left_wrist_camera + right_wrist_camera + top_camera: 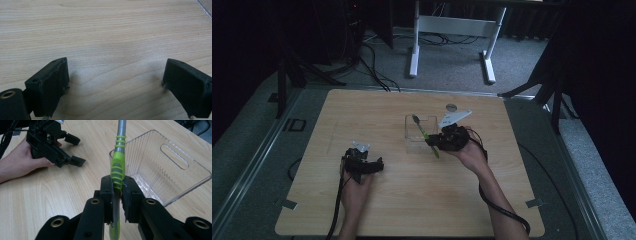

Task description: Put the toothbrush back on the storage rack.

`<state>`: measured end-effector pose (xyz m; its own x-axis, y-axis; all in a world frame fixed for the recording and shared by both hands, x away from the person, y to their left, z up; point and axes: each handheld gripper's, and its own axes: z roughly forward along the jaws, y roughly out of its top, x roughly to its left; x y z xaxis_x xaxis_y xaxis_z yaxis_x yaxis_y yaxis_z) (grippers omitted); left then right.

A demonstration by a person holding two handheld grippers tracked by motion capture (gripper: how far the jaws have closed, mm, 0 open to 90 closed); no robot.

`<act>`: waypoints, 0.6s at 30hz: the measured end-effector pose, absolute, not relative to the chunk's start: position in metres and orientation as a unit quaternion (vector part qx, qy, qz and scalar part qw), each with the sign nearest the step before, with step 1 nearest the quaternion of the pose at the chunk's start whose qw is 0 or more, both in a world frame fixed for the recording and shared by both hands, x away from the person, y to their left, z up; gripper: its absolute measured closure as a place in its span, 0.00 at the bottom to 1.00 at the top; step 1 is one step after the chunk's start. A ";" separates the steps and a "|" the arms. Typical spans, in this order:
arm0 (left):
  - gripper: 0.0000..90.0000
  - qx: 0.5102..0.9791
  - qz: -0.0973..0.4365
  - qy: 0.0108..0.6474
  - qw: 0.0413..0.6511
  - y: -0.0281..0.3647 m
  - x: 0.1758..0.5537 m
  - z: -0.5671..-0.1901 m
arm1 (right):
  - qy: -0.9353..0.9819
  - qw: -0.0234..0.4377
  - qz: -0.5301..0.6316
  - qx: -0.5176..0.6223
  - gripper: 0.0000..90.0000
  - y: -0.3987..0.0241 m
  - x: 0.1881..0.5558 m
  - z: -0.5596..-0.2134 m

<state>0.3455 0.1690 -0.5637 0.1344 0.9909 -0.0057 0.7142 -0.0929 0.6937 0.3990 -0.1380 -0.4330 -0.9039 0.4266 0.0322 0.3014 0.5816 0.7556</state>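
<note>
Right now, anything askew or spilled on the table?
Nothing spilled or damaged. The right gripper holds a green-handled tool tilted over the rim of the clear bin, which sits upright. The left gripper rests open on bare table.

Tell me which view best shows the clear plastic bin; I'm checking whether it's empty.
The right gripper view: the clear ribbed plastic bin sits close, its inside bare. The high view shows it small and dim; the left gripper view catches a corner.
</note>
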 end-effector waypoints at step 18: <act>0.08 0.697 0.244 0.611 0.284 0.169 0.345 -0.564 | 0.875 0.077 0.425 0.218 0.89 -0.138 0.402 -0.430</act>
<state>0.3455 0.1689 -0.5637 0.1339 0.9910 -0.0070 0.7142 -0.0916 0.6939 0.4016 -0.1383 -0.4301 -0.8930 0.4473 0.0499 0.3160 0.5442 0.7771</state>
